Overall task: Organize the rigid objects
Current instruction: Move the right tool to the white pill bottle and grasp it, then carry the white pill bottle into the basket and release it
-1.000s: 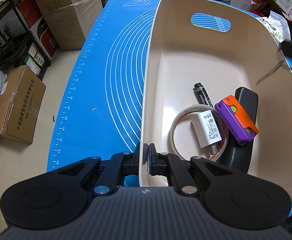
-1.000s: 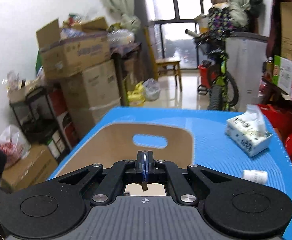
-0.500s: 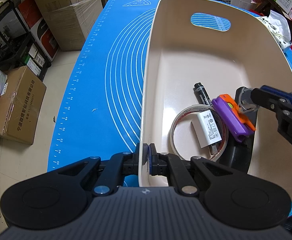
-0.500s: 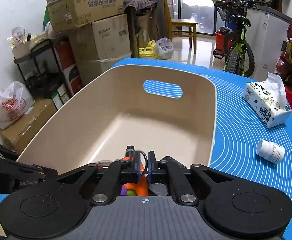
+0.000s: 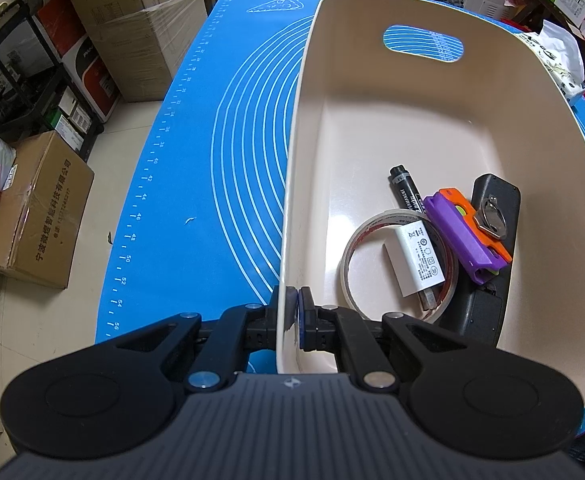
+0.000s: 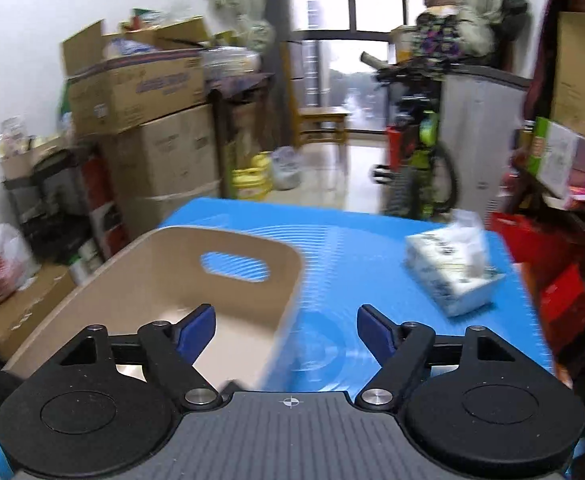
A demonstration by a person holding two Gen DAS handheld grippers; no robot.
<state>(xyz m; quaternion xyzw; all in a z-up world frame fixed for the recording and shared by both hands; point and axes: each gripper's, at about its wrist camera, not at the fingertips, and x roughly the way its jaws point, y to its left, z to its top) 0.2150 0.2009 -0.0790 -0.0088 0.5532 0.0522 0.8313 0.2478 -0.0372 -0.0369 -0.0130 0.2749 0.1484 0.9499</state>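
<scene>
A beige bin (image 5: 372, 128) stands on the blue mat (image 5: 220, 160). Inside lie a black marker (image 5: 406, 194), a tape roll (image 5: 356, 256), a white charger (image 5: 416, 260), a purple and orange box cutter (image 5: 464, 236), a black remote (image 5: 488, 304) and a small metal key ring (image 5: 492, 218) on the remote. My left gripper (image 5: 294, 312) is shut on the bin's near left rim. My right gripper (image 6: 286, 330) is open and empty, raised above the bin's right rim (image 6: 288, 280); the view is blurred.
A tissue pack (image 6: 452, 276) lies on the mat right of the bin, also at the edge of the left wrist view (image 5: 560, 60). Cardboard boxes (image 5: 32, 216) and shelves stand on the floor to the left. A bicycle (image 6: 416, 160) stands beyond the table.
My right gripper opened and let go of the key ring, which now lies on the remote in the bin. It then rose and swung right. The left gripper kept its hold.
</scene>
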